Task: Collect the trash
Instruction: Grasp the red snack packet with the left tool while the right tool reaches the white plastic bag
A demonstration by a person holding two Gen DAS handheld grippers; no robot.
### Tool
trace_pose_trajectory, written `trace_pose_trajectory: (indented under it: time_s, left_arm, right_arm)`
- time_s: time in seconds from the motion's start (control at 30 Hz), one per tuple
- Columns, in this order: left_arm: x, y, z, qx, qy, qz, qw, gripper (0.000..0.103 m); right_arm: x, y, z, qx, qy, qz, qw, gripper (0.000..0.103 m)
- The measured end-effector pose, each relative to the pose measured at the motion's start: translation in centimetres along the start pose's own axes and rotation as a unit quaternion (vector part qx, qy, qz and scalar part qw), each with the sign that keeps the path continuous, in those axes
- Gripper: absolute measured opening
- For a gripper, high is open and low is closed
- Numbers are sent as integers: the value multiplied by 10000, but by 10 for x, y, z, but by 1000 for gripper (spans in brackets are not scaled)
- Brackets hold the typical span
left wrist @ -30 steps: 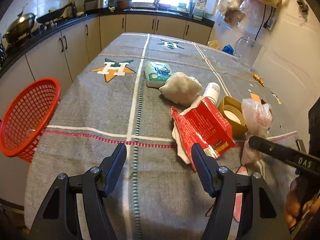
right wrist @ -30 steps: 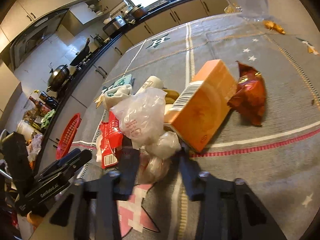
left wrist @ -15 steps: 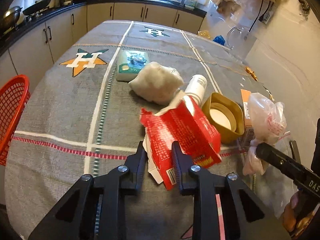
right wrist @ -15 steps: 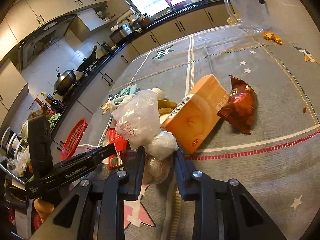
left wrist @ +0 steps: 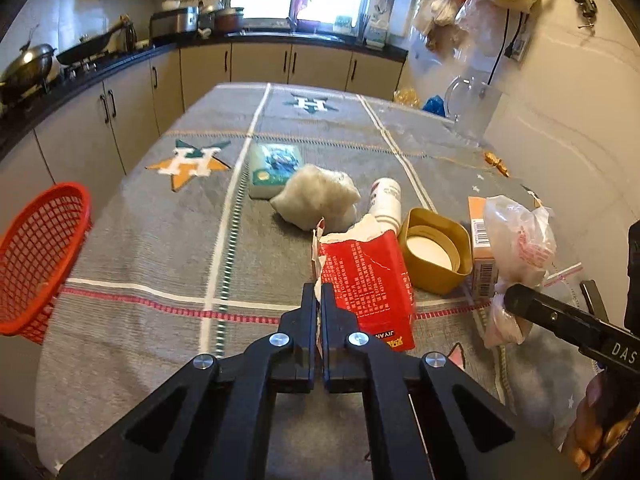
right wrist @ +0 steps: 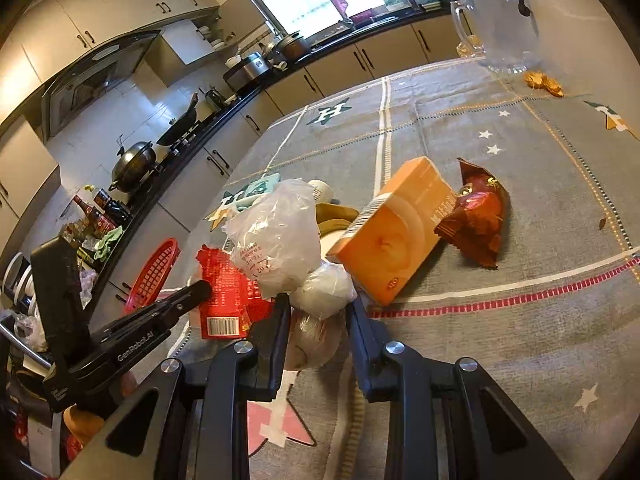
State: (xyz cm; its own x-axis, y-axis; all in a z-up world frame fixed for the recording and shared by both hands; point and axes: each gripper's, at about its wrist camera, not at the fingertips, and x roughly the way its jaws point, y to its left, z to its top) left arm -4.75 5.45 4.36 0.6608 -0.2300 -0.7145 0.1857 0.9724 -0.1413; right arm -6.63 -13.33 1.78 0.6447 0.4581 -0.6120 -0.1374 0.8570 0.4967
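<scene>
My left gripper [left wrist: 320,294] is shut on the torn edge of a red paper package [left wrist: 366,280], which lies on the grey tablecloth [left wrist: 160,240]. The same red package [right wrist: 224,292] shows in the right wrist view, with the left gripper [right wrist: 200,290] at its edge. My right gripper [right wrist: 318,308] is shut on a knotted clear plastic bag [right wrist: 280,236] with pale lumps inside. That bag [left wrist: 516,240] stands at the right in the left wrist view. A red mesh basket [left wrist: 36,256] hangs off the table's left edge.
Around the package lie a crumpled white wad [left wrist: 318,196], a white bottle [left wrist: 386,200], a tan tub [left wrist: 436,256], a tissue pack [left wrist: 274,168], an orange box [right wrist: 394,228] and a dark red snack wrapper [right wrist: 478,216]. A glass jug [left wrist: 472,108] stands far right.
The left gripper's jaws closed from wide open onto the red package's torn edge after moving right toward it. The right gripper stayed clamped on the plastic bag.
</scene>
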Motion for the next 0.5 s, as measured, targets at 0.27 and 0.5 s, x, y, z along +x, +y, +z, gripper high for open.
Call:
trace_pose_trajectory:
  time_s: [0.27,0.5]
  left_arm:
    - [-14,6,-2,23,-245,154,9996,2]
    - [-16,3,-3,78,-302,194,9993,2]
  right_arm:
    - [-1,11,-2,-139,-18,14,9999,30]
    - [2,12,-1,-156,13,2,9999,30]
